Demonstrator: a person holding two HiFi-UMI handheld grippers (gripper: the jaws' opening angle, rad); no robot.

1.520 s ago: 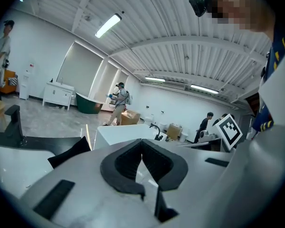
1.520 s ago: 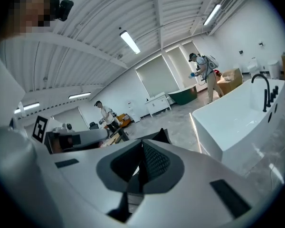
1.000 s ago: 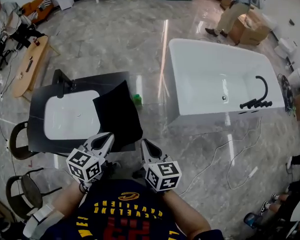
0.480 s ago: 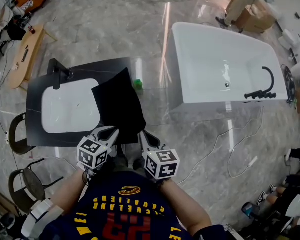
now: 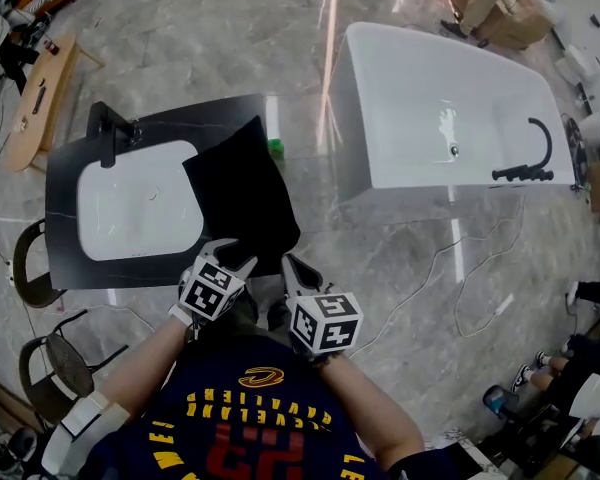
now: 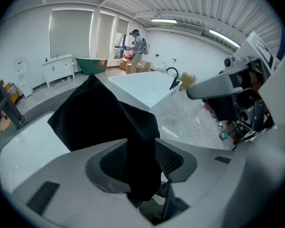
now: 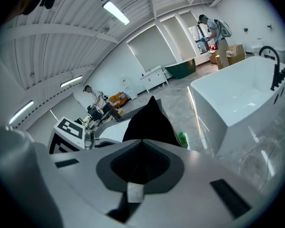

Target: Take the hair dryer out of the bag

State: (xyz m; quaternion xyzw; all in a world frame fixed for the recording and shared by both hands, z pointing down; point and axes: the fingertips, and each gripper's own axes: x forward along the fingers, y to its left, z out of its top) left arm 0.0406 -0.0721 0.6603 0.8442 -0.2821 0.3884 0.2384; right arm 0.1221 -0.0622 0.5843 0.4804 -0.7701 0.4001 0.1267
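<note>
Interior of black bag (image 5: 242, 193): not vis.

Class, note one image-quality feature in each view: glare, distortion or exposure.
Head view: a bright glare streak runs down the marble floor. Left gripper view: fisheye bending, dark corners, the black bag featureless. Right gripper view: ceiling strip lights burn white.

Desk (image 5: 65, 238), right end: black bag (image 5: 242, 193) lies over it to the near rim. White basin (image 5: 135, 213) left of the bag is open. Black faucet (image 5: 105, 128) stands at the far left. Green bottle (image 5: 276, 148) sits just beside the bag's far right edge. Floor (image 5: 315, 88) between desk and bathtub (image 5: 430, 98) is passable. A cable (image 5: 445, 268) trails nearer. Chairs (image 5: 30, 268) crowd the desk's left. Left claw (image 5: 232, 253) is opening, with bag cloth between its jaws.
</note>
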